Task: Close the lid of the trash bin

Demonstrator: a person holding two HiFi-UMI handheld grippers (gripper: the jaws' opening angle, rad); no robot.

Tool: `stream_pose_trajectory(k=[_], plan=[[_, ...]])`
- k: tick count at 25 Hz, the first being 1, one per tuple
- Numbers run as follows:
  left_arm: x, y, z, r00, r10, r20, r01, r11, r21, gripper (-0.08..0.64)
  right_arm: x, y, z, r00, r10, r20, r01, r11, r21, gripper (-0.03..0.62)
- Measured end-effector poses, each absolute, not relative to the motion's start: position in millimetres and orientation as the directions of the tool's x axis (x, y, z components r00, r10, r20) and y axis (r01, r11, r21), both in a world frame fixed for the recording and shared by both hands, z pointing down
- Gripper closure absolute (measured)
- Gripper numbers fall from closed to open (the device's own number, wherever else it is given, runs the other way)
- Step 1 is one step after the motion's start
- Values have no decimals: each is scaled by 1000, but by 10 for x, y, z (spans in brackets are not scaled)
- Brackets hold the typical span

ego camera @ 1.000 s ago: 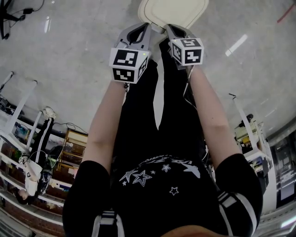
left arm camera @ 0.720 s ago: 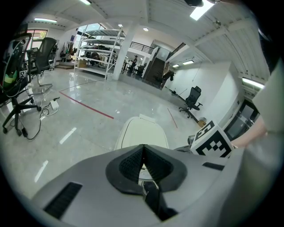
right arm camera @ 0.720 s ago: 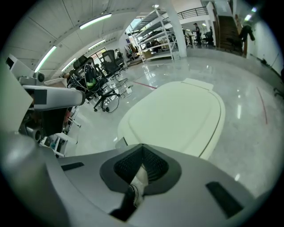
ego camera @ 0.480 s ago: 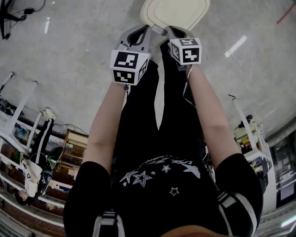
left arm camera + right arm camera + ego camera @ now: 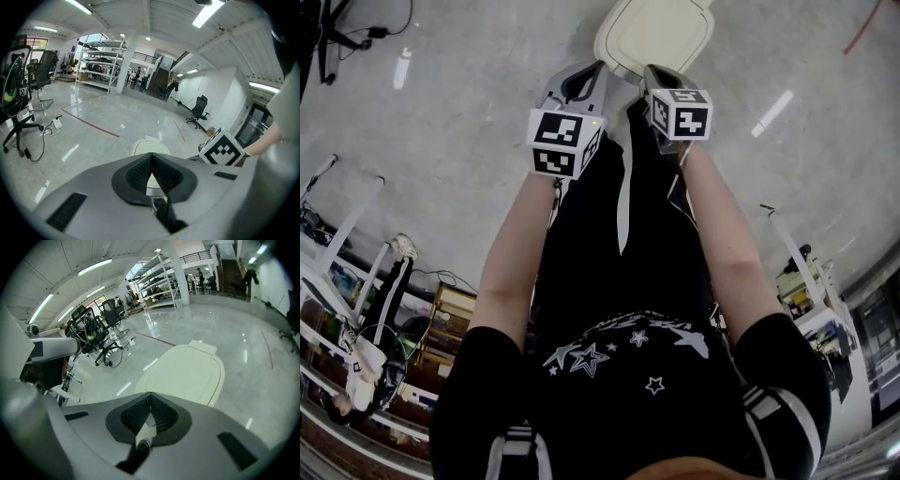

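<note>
The trash bin's cream lid (image 5: pixel 656 36) lies flat on the bin, on the floor just ahead of the person's legs. My left gripper (image 5: pixel 584 73) and right gripper (image 5: pixel 653 75) are held side by side just short of its near edge, both shut with nothing between the jaws. In the left gripper view the lid (image 5: pixel 146 147) shows just past the left gripper (image 5: pixel 151 154), and the right gripper's marker cube (image 5: pixel 224 149) is to its right. The right gripper (image 5: pixel 150 394) points over the broad lid (image 5: pixel 185 373), whose hinge end is farthest away.
Polished grey floor surrounds the bin, with a red line (image 5: pixel 862 28) at the far right. Office chairs (image 5: pixel 23 89) and cables stand to the left, and metal shelving (image 5: pixel 161 282) stands farther off. White racks (image 5: pixel 337 272) are behind the person.
The head view has shifted a little, so more of the lid shows at the top. Both grippers stay shut and side by side, hardly moved.
</note>
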State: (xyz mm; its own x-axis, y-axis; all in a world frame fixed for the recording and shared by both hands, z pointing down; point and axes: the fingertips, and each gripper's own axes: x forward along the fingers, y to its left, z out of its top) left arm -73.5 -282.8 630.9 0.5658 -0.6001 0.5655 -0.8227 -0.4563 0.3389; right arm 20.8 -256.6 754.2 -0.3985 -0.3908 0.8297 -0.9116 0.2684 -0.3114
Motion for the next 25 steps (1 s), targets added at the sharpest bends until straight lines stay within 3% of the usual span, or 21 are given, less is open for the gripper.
stream_pose_trajectory(k=[16, 25], plan=[[-780, -2288, 4905, 671, -595, 442, -739, -583, 337, 549, 296, -2085, 5712, -370, -664, 649, -908, 112, -403, 588], [-630, -1925, 4466, 677, -620, 396, -735, -599, 319, 549, 463, -1923, 5023, -370, -737, 565, -913, 175, -369, 588]])
